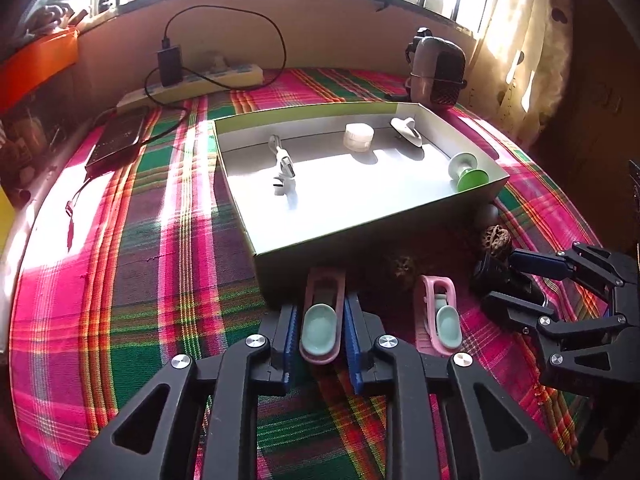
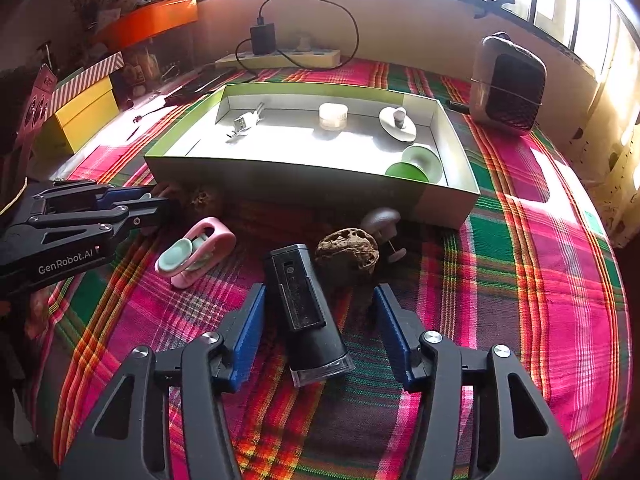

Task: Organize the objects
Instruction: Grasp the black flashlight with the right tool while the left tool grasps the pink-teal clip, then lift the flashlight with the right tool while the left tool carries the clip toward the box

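1. Left wrist view: the left gripper point(image 1: 320, 320) has its blue pads narrowed onto a pink clip point(image 1: 322, 322) with a mint-green pad, lying on the plaid cloth point(image 1: 160, 280) just before the near wall of the open box point(image 1: 360, 232). The pads look to be pressing its sides, so I judge the step in hand to be the pick-up of this clip. The next move calls for a lift clear of the box wall, then a carry over it.
2. A second pink clip point(image 1: 436, 320) lies just to the right on the cloth, free. The box already holds a white adapter point(image 1: 282, 164), a small white jar point(image 1: 359, 137), a white hook point(image 1: 406, 130) and a green spool point(image 1: 468, 172) in its near right corner.
3. Right wrist view: the right gripper point(image 2: 320, 332) stands with its jaws moderately wide around a black oblong device point(image 2: 304, 312) with a clear end; a gap shows on both sides, so nothing is gripped. It needs to close further before any lift.
4. A brown walnut point(image 2: 347, 250) touches the device's far end, and a small white spool point(image 2: 382, 224) lies beyond it, near the box's front wall; the closing jaw could nudge the walnut.
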`<action>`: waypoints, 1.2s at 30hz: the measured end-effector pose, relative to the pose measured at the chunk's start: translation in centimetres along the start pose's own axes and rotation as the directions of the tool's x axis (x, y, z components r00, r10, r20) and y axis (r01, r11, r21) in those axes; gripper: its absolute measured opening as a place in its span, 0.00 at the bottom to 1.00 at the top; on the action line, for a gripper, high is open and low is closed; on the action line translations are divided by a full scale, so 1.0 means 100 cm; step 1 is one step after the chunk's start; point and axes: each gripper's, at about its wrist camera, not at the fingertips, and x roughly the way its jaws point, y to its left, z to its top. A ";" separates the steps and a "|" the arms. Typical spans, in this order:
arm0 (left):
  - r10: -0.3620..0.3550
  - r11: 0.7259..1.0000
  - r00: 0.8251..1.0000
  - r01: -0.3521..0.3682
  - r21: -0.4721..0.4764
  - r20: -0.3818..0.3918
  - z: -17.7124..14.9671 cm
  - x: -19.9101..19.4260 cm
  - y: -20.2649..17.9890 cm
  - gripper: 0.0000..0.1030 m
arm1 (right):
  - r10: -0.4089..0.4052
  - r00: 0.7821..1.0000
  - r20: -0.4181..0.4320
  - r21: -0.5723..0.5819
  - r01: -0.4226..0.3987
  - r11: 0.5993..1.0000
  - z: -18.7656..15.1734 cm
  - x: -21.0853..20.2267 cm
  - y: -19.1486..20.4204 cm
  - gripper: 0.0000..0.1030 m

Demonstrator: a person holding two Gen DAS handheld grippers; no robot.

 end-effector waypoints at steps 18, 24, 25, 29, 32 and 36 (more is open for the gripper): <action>0.009 1.000 1.000 -0.009 -0.001 0.000 0.000 0.000 0.001 0.15 | 0.011 1.000 0.008 -0.010 -0.011 1.000 0.000 -0.001 0.004 0.28; 0.008 1.000 1.000 -0.008 -0.001 0.000 0.000 -0.001 0.001 0.15 | 0.011 1.000 0.009 -0.010 -0.011 1.000 0.000 -0.001 0.004 0.28; 0.008 1.000 1.000 -0.008 -0.001 0.000 -0.001 -0.001 0.001 0.15 | 0.011 1.000 0.009 -0.010 -0.011 1.000 0.000 -0.001 0.003 0.28; 0.009 1.000 1.000 -0.009 0.000 0.001 -0.001 -0.001 0.001 0.15 | 0.010 1.000 0.009 -0.010 -0.010 1.000 0.000 -0.001 0.004 0.28; 0.008 1.000 1.000 -0.008 -0.003 0.001 0.000 -0.001 0.001 0.15 | 0.010 1.000 0.009 -0.010 -0.010 1.000 0.000 -0.001 0.004 0.28; 0.010 1.000 1.000 -0.010 -0.010 0.002 0.000 0.000 0.003 0.15 | 0.011 1.000 0.009 -0.008 -0.011 1.000 0.000 -0.001 0.004 0.28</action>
